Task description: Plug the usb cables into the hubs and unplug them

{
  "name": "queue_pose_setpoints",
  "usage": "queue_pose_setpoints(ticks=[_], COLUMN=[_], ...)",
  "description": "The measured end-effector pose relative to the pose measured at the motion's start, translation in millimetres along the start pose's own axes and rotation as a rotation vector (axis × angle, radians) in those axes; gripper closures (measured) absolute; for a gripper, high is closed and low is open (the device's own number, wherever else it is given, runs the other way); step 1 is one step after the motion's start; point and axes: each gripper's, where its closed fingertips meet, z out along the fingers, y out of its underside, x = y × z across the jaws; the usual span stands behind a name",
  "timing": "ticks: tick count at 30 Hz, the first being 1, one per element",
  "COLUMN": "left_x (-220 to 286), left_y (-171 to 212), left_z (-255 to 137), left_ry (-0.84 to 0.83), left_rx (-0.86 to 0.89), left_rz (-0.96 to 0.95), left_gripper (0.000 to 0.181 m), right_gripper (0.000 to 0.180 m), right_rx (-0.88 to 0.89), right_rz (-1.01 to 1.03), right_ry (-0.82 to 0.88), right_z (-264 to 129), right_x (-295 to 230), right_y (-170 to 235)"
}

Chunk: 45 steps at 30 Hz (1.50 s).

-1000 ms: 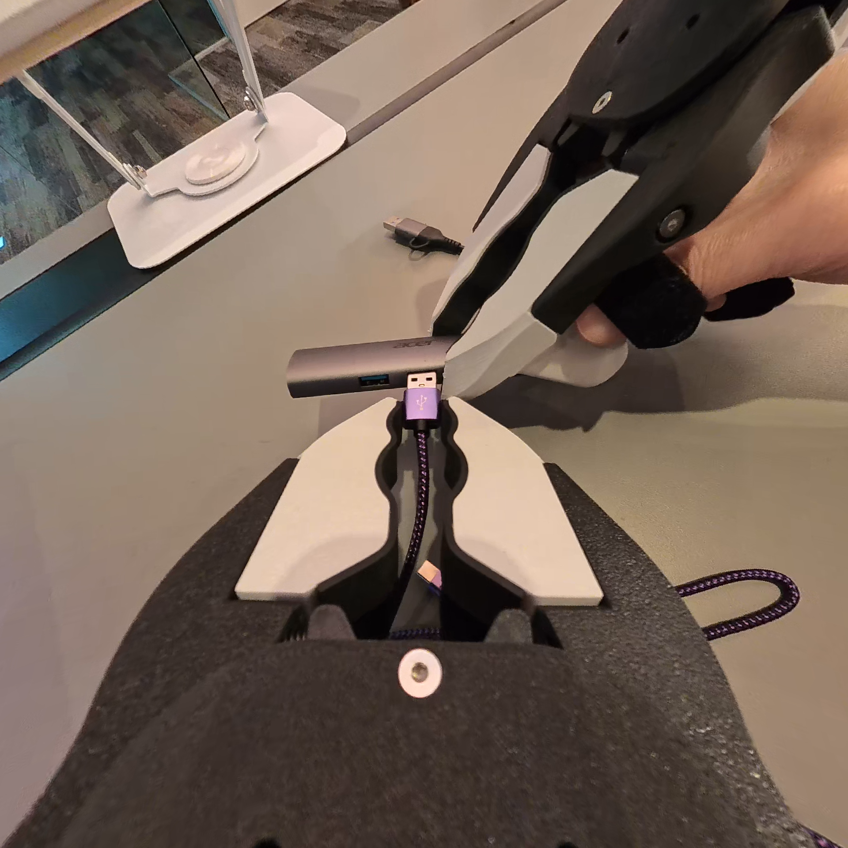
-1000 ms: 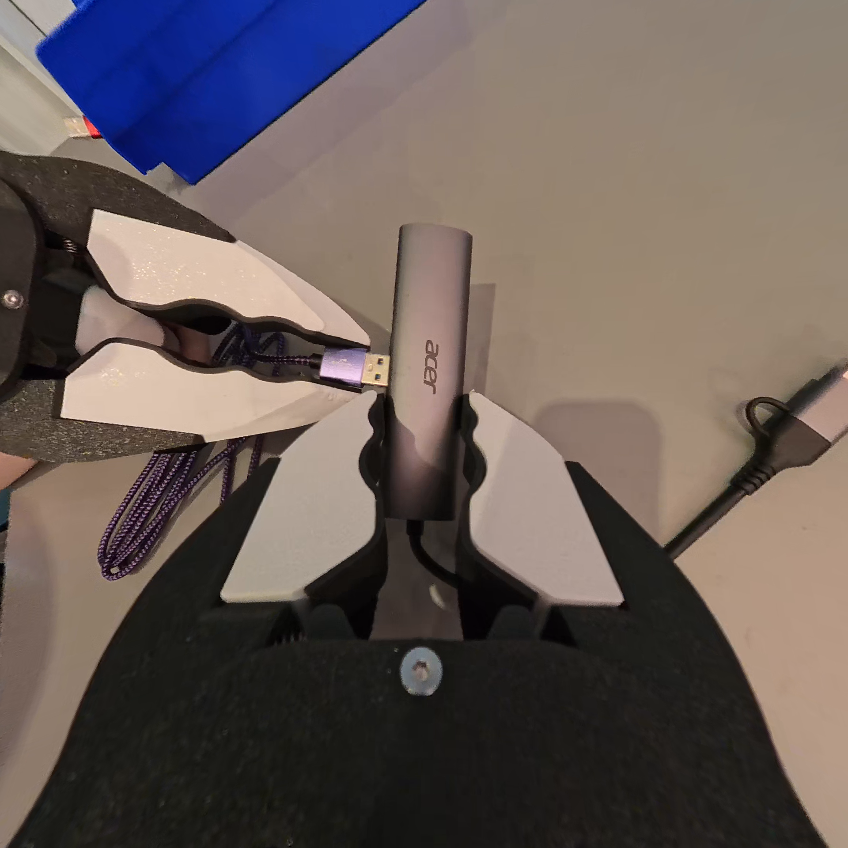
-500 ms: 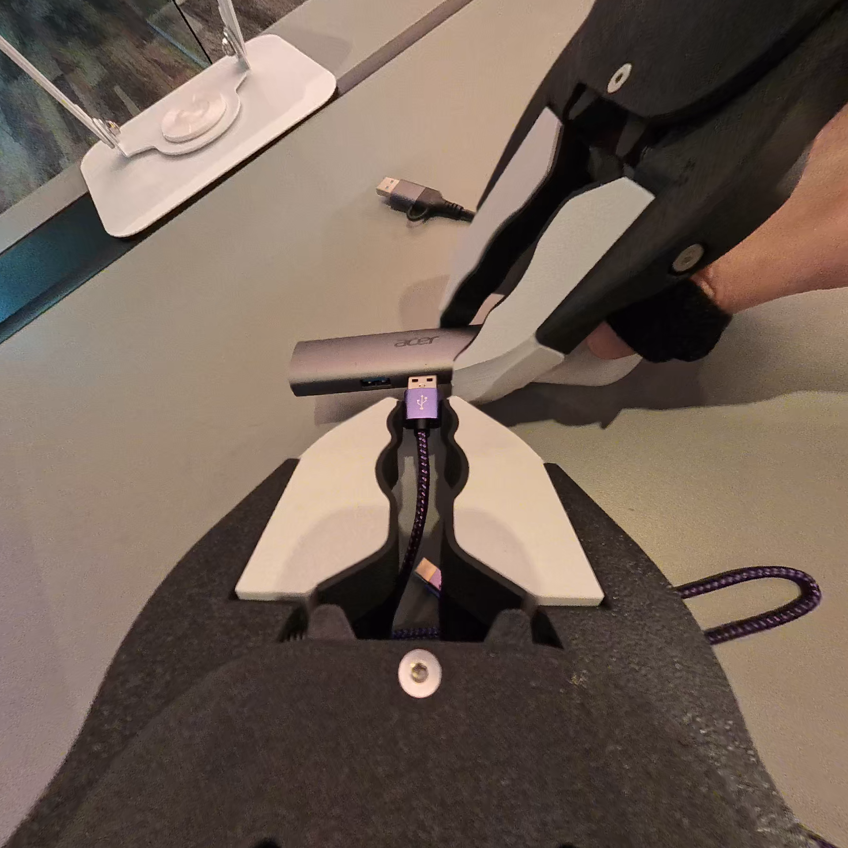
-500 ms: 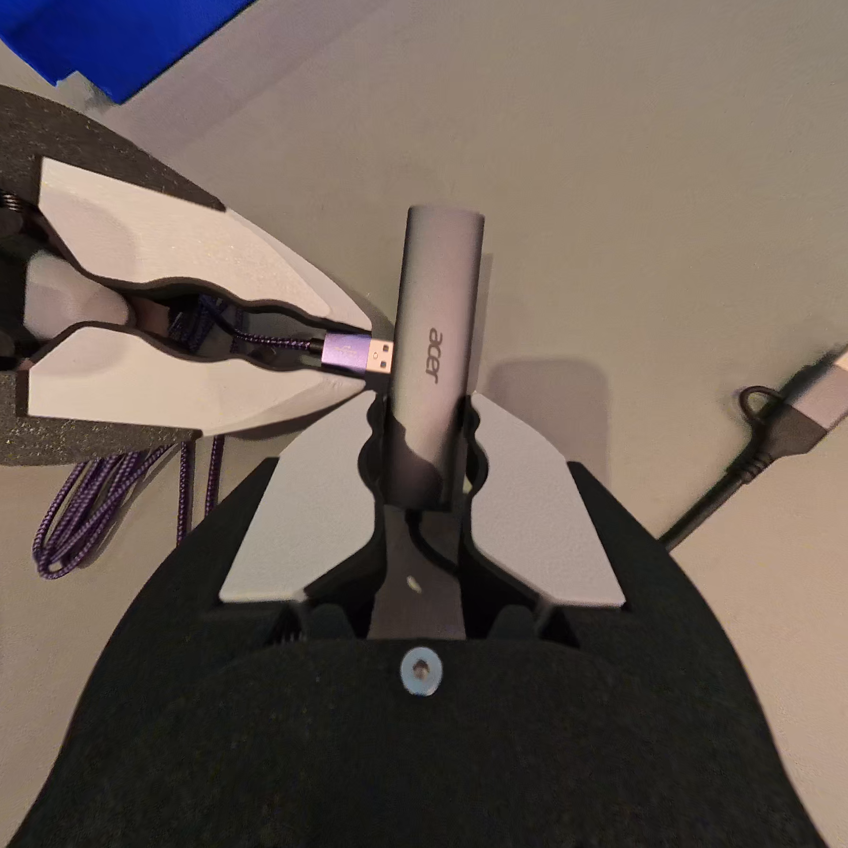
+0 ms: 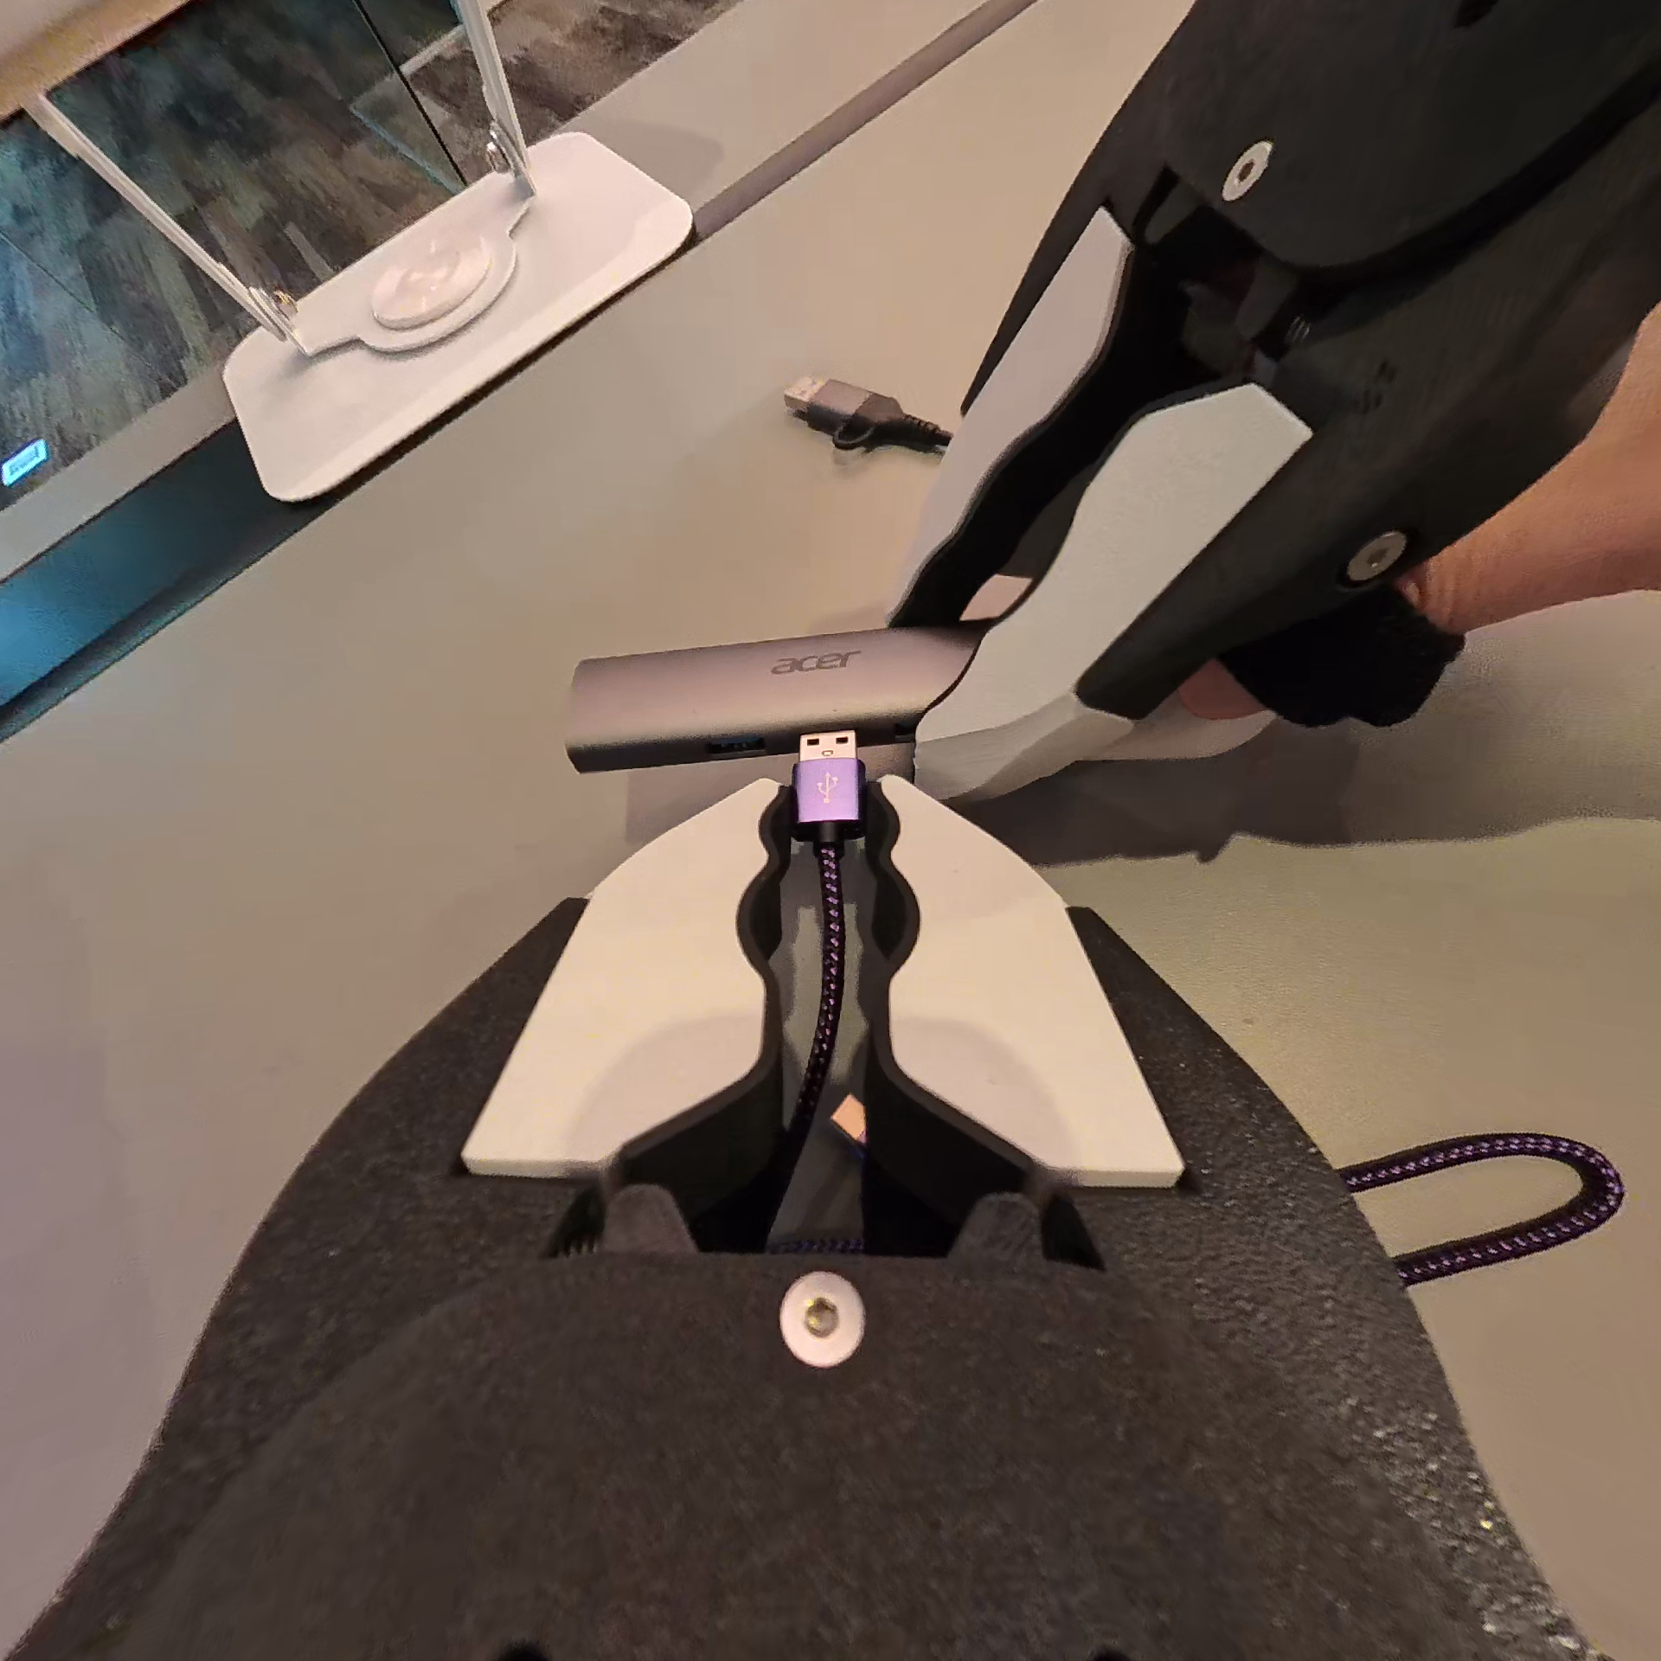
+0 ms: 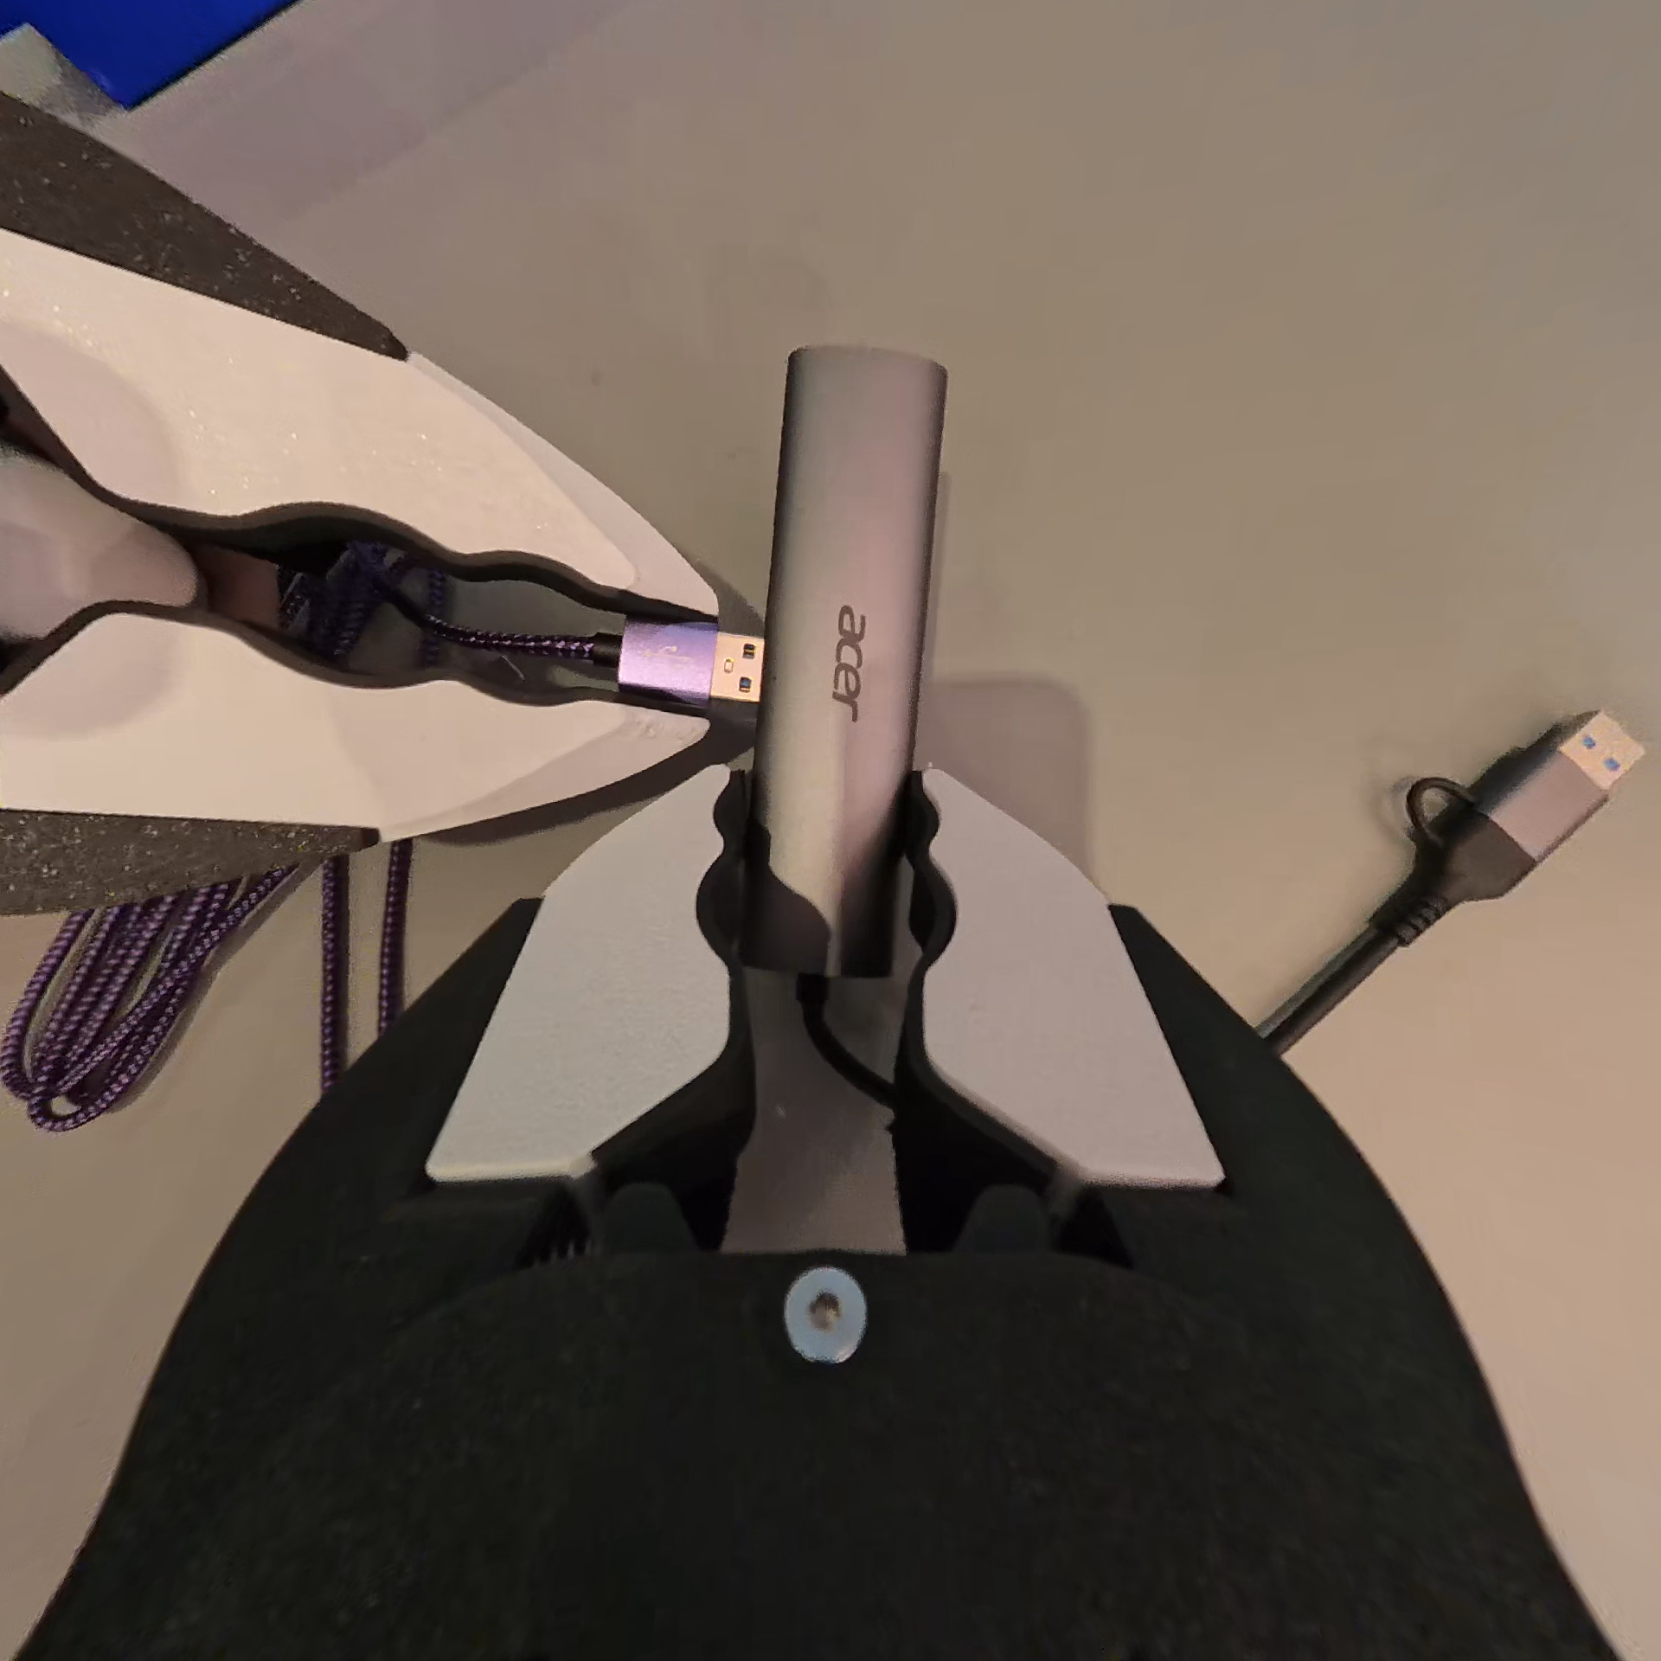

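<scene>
**Purple plug lined up at the side of a grey hub**

Two hand-held tongs meet over a plain grey desk (image 5: 359, 809). The left tongs (image 5: 827, 791) are closed on the purple collar of a USB plug (image 5: 827, 782), whose braided purple cable (image 5: 831, 971) runs back between the fingers and loops onto the desk. Gripping so close to the tip likely keeps the plug stiff for pushing. Its metal tip points at the long side of a grey hub (image 5: 764, 692), just beside a blue port (image 5: 739, 744); whether it has entered a port cannot be told.

The right tongs (image 6: 827, 863) are closed around the near end of the hub (image 6: 845, 647), holding it level above the desk, probably to brace it against the push. The hub's own lead ends in a grey plug (image 6: 1528, 800) lying loose on the desk. A white stand base (image 5: 449, 297) sits farther off.
</scene>
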Motion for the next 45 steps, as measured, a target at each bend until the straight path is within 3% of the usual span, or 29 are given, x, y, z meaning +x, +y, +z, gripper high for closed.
queue_pose_setpoints(ticks=[45], left_x=[0], left_y=[0], left_z=[-1], left_ry=[-0.018], left_rx=[0.001], left_rz=[0.012], left_gripper=[0.166], right_gripper=[0.146], right_rx=[-0.041], right_rz=[-0.131], right_ry=[0.124], right_z=[-5], right_x=[-1], right_y=[-3])
